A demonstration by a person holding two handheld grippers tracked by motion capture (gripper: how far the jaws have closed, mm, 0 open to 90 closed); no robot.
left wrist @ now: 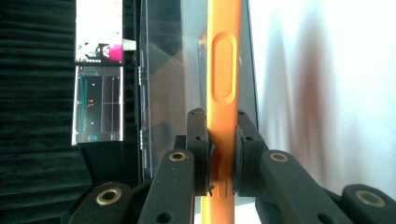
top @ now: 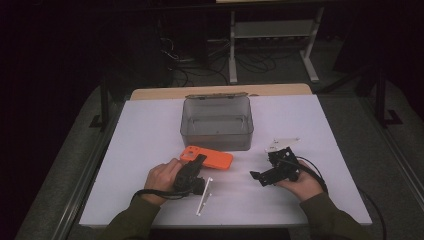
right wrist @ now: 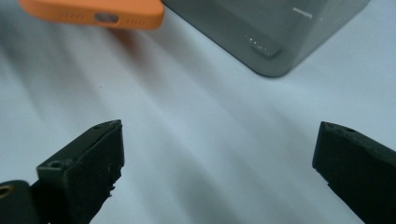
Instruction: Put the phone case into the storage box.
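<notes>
Left gripper view – orange phone case (left wrist: 223, 84), clamped in left claw (left wrist: 223, 154)

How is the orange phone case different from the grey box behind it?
The orange phone case is bright, solid-coloured and flat; the grey box is see-through, smoky and tall-sided. The phone case is clamped at its edge by the left gripper, while nothing grips the box. The phone case sits nearer the person; the box stands farther back. Both have rounded corners and sit over the same white table.
</notes>
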